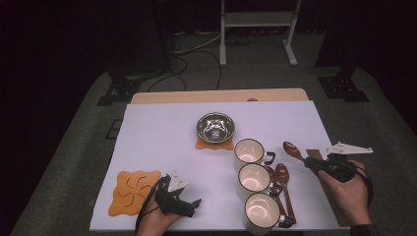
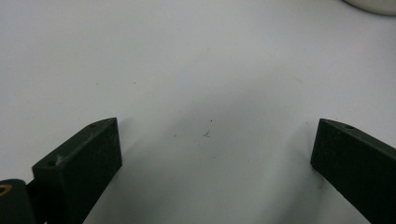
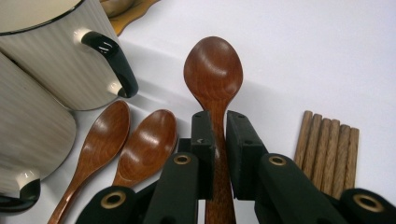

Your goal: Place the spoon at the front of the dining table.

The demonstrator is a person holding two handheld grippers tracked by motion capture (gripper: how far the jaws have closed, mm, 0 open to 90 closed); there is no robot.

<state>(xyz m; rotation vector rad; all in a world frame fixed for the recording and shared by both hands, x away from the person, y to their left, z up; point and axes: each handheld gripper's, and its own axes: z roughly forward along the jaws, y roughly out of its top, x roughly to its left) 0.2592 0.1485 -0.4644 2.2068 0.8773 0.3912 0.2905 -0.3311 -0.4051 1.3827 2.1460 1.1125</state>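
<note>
The right hand (image 1: 350, 189) comes in from the near right corner of the table, palm over the right gripper (image 3: 219, 135), which points away from the person and slightly leftward. Its jaws are pressed together on the handle of a wooden spoon (image 3: 214, 74), pinching it just below the bowl; the spoon's bowl faces up and sticks out past the jaw tips over the white table cover (image 1: 162, 132). In the high view this held spoon (image 1: 293, 150) lies right of the farthest of three white enamel mugs (image 1: 249, 152), which stand in a row running toward the near edge. Two more wooden spoons (image 3: 126, 140) lie side by side just left of the jaws, close against the mug handles, so room on that side is tight. A bundle of wooden chopsticks (image 3: 327, 144) lies just right of the jaws, near the cover's right edge. The left hand (image 1: 155, 221) rests at the near edge, its left gripper (image 2: 212, 149) held low with jaws spread wide over bare cover. An orange mat (image 1: 133, 191) lies just to its left; open cover stretches from there to a steel bowl (image 1: 215, 127) farther back.
</note>
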